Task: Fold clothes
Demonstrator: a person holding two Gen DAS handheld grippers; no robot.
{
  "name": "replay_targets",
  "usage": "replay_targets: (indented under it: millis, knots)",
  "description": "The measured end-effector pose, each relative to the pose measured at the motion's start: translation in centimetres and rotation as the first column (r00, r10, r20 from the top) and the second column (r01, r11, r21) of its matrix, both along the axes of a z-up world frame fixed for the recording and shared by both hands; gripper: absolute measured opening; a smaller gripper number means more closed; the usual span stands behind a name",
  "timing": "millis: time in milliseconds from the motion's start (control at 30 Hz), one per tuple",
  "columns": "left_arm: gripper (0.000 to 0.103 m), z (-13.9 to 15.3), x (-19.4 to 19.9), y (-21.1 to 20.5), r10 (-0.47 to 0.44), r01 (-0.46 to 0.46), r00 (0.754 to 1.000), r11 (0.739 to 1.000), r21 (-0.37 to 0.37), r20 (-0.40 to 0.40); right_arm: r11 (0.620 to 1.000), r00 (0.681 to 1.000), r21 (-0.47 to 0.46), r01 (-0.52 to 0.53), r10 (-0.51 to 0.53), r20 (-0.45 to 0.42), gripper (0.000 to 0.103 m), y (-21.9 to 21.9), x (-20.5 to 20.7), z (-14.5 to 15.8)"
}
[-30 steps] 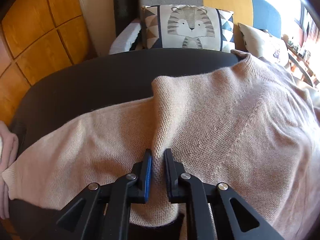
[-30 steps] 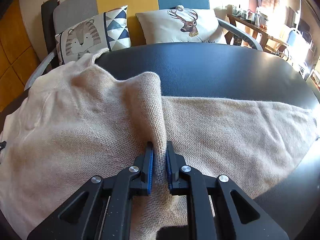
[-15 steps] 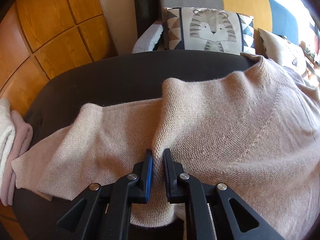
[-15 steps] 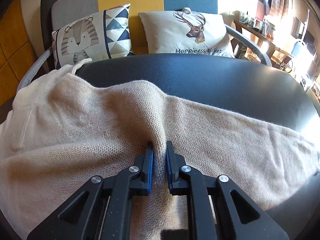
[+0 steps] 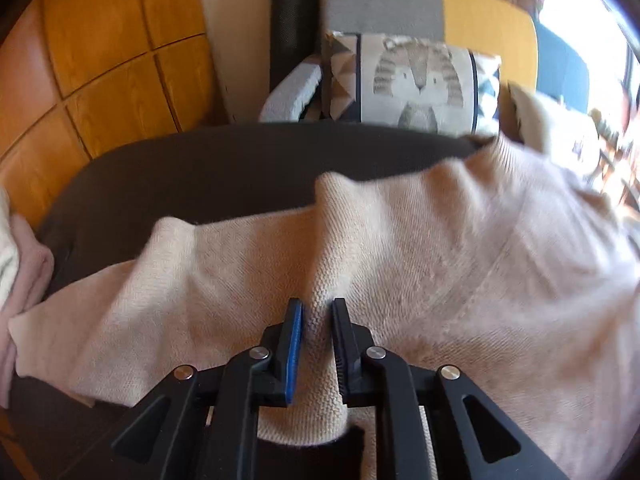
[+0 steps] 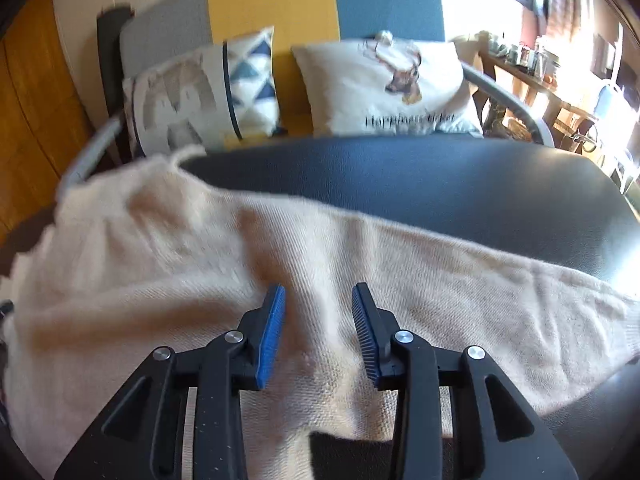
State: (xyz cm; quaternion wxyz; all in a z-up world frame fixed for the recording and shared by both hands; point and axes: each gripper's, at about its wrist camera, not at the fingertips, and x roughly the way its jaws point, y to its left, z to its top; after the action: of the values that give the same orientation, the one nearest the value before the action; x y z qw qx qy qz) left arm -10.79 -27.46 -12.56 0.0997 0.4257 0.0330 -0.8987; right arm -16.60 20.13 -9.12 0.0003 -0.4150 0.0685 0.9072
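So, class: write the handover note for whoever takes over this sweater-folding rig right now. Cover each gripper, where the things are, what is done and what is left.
Left gripper: jaws have just been opening; a ridge of the beige sweater sits between them, grip loosening.
Right gripper: jaws have just been opening; they stand apart and clear of the knit below.
Sweater: spread across the dark table, both sleeves out to the sides, collar toward the sofa.
Done: garment laid out. Left: every fold.
Folded clothes sit at the table's left edge.

beige knit sweater point(image 5: 420, 264) on black table point(image 5: 192, 168); tiger-print cushion point(image 5: 416, 84).
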Motion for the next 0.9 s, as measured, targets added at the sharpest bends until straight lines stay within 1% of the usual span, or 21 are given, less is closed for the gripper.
replay_targets:
  millis: [33,100,167,200,233,267,367,433,500,567,667,733,833,900]
  knots:
    - [0.015,0.3,-0.3,0.1,-0.007,0.007,1.000,1.000,0.003,-0.013,1.000,1.000,-0.025,-0.003,0.002,-0.024,0.038,0.0,0.2,0.8]
    - [0.017,1.0,-1.2,0.7,-0.039,0.039,0.999,0.999,-0.003,-0.018,0.999,0.999,-0.031,-0.027,0.026,-0.044,0.038,-0.7,0.0,1.9]
    - [0.017,1.2,-2.6,1.6,-0.081,0.081,0.997,0.996,-0.020,-0.007,0.998,0.998,0.019,-0.058,0.059,-0.021,0.038,-2.1,-1.1,2.3]
    - [0.018,1.2,-3.6,2.1,-0.106,0.106,0.994,0.994,-0.036,0.004,0.997,0.997,0.035,-0.073,0.073,-0.003,0.036,-2.8,-1.8,2.1]
    - [0.018,1.1,-4.6,2.5,-0.128,0.129,0.992,0.990,-0.057,0.017,0.995,0.996,0.043,-0.088,0.087,0.013,0.033,-3.4,-2.5,1.8]
    - [0.018,0.8,-5.6,3.0,-0.150,0.153,0.988,0.985,-0.080,0.035,0.994,0.995,0.049,-0.100,0.099,0.028,0.026,-3.9,-3.2,1.4]
    - [0.018,-0.5,-8.2,4.3,-0.204,0.217,0.974,0.965,-0.146,0.099,0.992,0.991,0.044,-0.115,0.112,0.067,0.026,-5.2,-4.9,-0.4]
    - [0.019,-1.4,-8.7,4.8,-0.216,0.235,0.969,0.953,-0.192,0.118,0.991,0.989,0.058,-0.117,0.110,0.103,0.026,-5.7,-6.1,-1.8]
    - [0.022,-1.6,-9.1,4.8,-0.217,0.231,0.972,0.948,-0.218,0.087,0.991,0.987,0.083,-0.108,0.096,0.131,0.026,-5.8,-6.8,-3.0]
    - [0.024,-1.8,-9.4,4.5,-0.209,0.218,0.976,0.950,-0.225,0.062,0.992,0.991,0.091,-0.084,0.073,0.113,0.026,-5.3,-7.0,-3.2]
    - [0.029,-2.2,-10.3,4.0,-0.194,0.195,0.981,0.952,-0.234,0.027,0.994,0.993,0.096,-0.053,0.041,0.115,0.024,-4.7,-7.4,-3.3]
    - [0.029,-2.4,-11.1,3.9,-0.181,0.181,0.983,0.953,-0.244,0.023,0.992,0.994,0.116,-0.046,0.034,0.106,0.024,-4.6,-7.6,-3.4]
    - [0.029,-2.6,-11.5,4.4,-0.180,0.179,0.983,0.941,-0.288,0.023,0.992,0.997,0.124,-0.028,0.018,0.081,0.024,-4.4,-7.7,-3.7]
    - [0.029,-2.7,-11.0,4.8,-0.182,0.181,0.983,0.928,-0.325,0.027,0.990,0.997,0.139,-0.026,0.016,0.072,0.024,-4.5,-7.8,-3.8]
